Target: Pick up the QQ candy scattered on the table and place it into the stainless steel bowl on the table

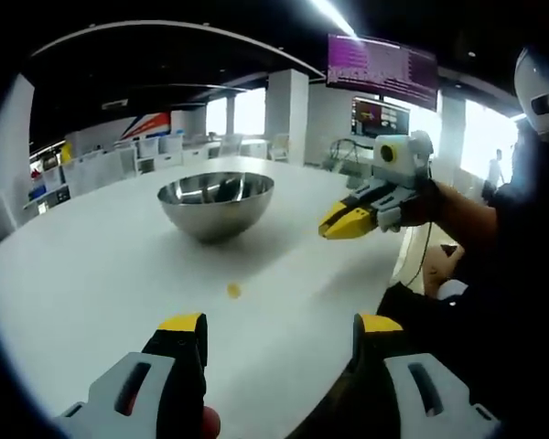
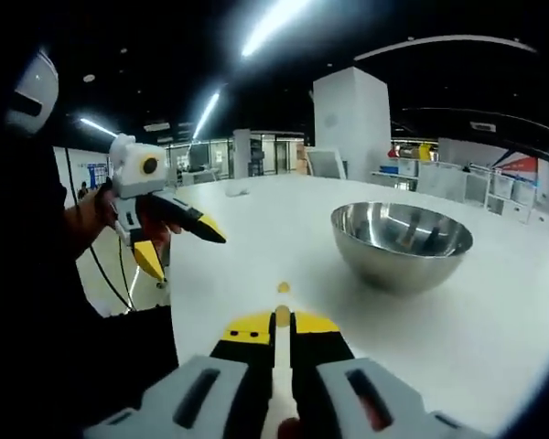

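Note:
The stainless steel bowl (image 1: pixel 216 203) (image 2: pixel 401 242) stands on the white table (image 1: pixel 101 274) (image 2: pixel 494 320). In the left gripper view one small yellow QQ candy (image 1: pixel 233 291) lies on the table in front of the bowl. My left gripper (image 1: pixel 282 325) (image 2: pixel 185 249) is open and holds nothing, near the table edge. My right gripper (image 1: pixel 334 227) (image 2: pixel 283 322) hovers above the table right of the bowl, its jaws closed on a small yellow candy (image 2: pixel 282 315). Just beyond its tips another candy (image 2: pixel 283 287) rests on the table.
The table edge (image 1: pixel 384 274) runs close by on the person's side, where a dark sleeve (image 1: pixel 494 238) shows. Office desks and chairs (image 1: pixel 119 155) stand far behind the table. A white pillar (image 2: pixel 352 119) rises at the back.

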{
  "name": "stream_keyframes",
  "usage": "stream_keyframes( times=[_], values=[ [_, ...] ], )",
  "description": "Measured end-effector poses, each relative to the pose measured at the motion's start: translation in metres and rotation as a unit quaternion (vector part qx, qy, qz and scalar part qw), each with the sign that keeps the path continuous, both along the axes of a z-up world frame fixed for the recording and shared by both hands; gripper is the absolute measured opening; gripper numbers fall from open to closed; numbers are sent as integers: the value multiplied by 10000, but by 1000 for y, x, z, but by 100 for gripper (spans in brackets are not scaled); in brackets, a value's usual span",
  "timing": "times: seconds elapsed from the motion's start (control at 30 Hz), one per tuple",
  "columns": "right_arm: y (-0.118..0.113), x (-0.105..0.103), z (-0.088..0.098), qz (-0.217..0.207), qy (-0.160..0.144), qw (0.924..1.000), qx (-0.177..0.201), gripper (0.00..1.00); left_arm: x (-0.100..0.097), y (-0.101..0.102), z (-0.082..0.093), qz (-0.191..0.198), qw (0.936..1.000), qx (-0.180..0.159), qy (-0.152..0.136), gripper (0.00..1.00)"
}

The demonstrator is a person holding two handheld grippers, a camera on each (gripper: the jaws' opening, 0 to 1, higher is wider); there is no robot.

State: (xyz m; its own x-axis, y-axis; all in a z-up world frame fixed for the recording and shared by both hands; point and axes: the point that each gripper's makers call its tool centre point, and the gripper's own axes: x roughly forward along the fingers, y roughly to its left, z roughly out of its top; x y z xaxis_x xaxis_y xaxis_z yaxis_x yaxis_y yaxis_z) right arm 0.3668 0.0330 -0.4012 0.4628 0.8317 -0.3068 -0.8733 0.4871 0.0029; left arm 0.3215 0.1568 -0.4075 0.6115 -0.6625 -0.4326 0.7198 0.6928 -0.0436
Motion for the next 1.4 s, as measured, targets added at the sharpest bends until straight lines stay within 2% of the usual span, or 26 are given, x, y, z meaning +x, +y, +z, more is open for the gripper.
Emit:
stream_keyframes(
  times=[0.23,0.37,0.7,0.83,0.93,1.0,1.17,1.3,1.4],
  values=[
    [-39,4,13,-477,0,9986,239,7,2,-7,0,-67,10000,6,5,65],
    [-53,10,14,-665,26,9973,295,7,2,-11,1,-126,9999,28,4,65],
    [-53,24,22,-773,-43,9964,352,7,5,-10,3,-114,9999,53,6,65],
    [-52,37,30,-701,-148,9971,250,7,6,-9,3,-116,9999,73,23,65],
    [-50,55,46,-621,-346,9974,138,7,7,-8,3,-111,9999,57,18,65],
    [-50,73,61,-631,-579,9963,26,7,7,-8,4,-110,9999,51,5,65],
    [-44,110,91,-536,-791,9954,-41,7,5,0,2,-25,10000,13,16,65],
    [-35,138,98,-458,-834,9953,-155,7,6,4,0,39,10000,6,35,65],
    [-27,160,96,-416,-832,9954,-217,7,6,6,0,70,10000,-16,27,65]
  ],
)
